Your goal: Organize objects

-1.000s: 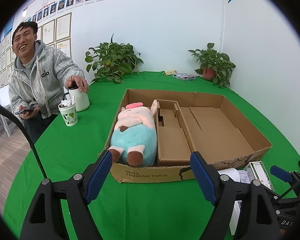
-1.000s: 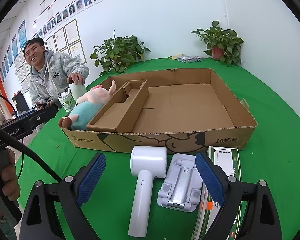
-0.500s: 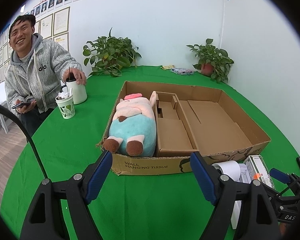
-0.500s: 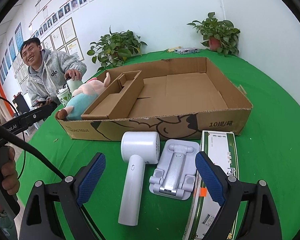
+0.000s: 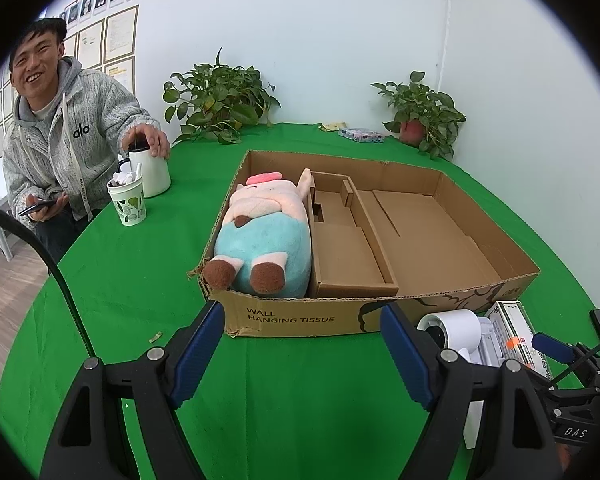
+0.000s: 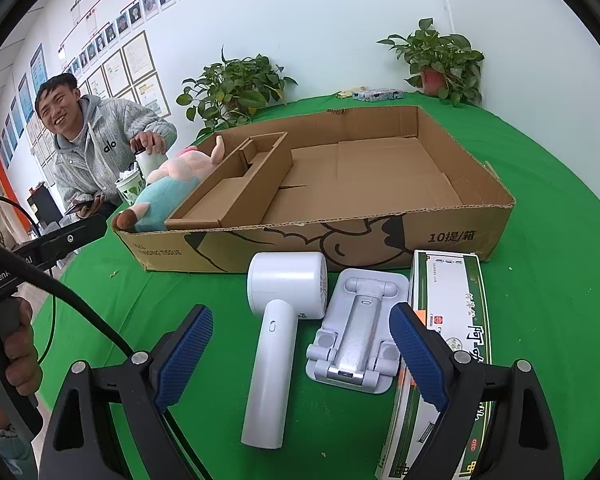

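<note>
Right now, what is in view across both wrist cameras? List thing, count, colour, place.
cardboard box: 1, brown, mid-table
plush pig: 1, pink and blue, box's left compartment
hair dryer: 1, white, before box
folding stand: 1, white-grey, right of dryer
medicine carton: 1, green-white, rightmost
potted plants: 2, green, far edge
mug: 1, white, under seated person's hand
paper cup: 1, leaf-print, beside mug
left gripper: fingers blue, open
right gripper: fingers blue, open

Green table [image 6: 560, 184] bears cardboard box [image 6: 380, 236], white dryer [image 6: 278, 320], stand [image 6: 356, 332], carton [image 6: 456, 320].
</note>
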A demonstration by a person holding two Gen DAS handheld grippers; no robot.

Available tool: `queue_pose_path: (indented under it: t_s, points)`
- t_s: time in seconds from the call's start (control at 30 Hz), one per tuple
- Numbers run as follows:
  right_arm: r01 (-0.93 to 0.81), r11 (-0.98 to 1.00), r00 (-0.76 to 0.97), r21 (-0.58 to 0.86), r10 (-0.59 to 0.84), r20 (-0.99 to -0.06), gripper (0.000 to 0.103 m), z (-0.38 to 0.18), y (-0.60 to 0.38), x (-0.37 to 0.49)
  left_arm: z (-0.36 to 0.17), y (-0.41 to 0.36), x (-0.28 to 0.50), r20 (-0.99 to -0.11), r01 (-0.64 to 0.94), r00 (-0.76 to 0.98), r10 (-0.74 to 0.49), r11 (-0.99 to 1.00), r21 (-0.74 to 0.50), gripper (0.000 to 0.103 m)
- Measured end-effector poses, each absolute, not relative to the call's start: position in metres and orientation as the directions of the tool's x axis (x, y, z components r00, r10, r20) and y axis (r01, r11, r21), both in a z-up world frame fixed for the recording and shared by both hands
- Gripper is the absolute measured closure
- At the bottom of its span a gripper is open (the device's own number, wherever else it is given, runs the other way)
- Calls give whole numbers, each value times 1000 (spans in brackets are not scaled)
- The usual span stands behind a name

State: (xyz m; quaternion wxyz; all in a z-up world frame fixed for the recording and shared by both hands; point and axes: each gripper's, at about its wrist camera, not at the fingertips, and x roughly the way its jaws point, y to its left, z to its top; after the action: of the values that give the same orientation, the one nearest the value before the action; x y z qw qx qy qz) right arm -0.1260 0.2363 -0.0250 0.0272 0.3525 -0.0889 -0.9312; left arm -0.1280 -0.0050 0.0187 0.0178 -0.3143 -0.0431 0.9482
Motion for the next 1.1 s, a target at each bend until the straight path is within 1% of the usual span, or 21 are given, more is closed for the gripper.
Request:
queue_pose_path:
  t_s: [0.5,0.6,0.77,0.87,0.93,1.0,1.1]
  points:
    - [-16,-981,-739,193,-119,-663,14,-33,235,-126,7,-1,-130,-617,-31,-781,95,-993,-115,23]
    - [-16,-981,-735,194,-120,-667,14,-34,236,-125,3,0,-130,-639,-39,-761,108,-992,-121,23]
    - [6,-983,-734,185,-130,-666,14,-33,239,-110,-7,0,-128,-677,-81,-718,163,-985,-152,23]
    - [5,-981,-711,195,-141,-689,14,-45,249,-97,-16,6,-129,-703,-107,-685,190,-981,-161,23]
    - [-3,-976,-685,219,-158,-712,18,-54,256,-89,-21,8,-133,-711,-127,-665,230,-972,-195,23]
    - [4,-982,-692,186,-138,-709,20,-54,256,-80,-26,12,-138,-720,-143,-639,271,-961,-236,23]
    - [19,-973,-672,229,-182,-718,21,-53,251,-77,-32,23,-144,-730,-173,-603,322,-946,-275,23]
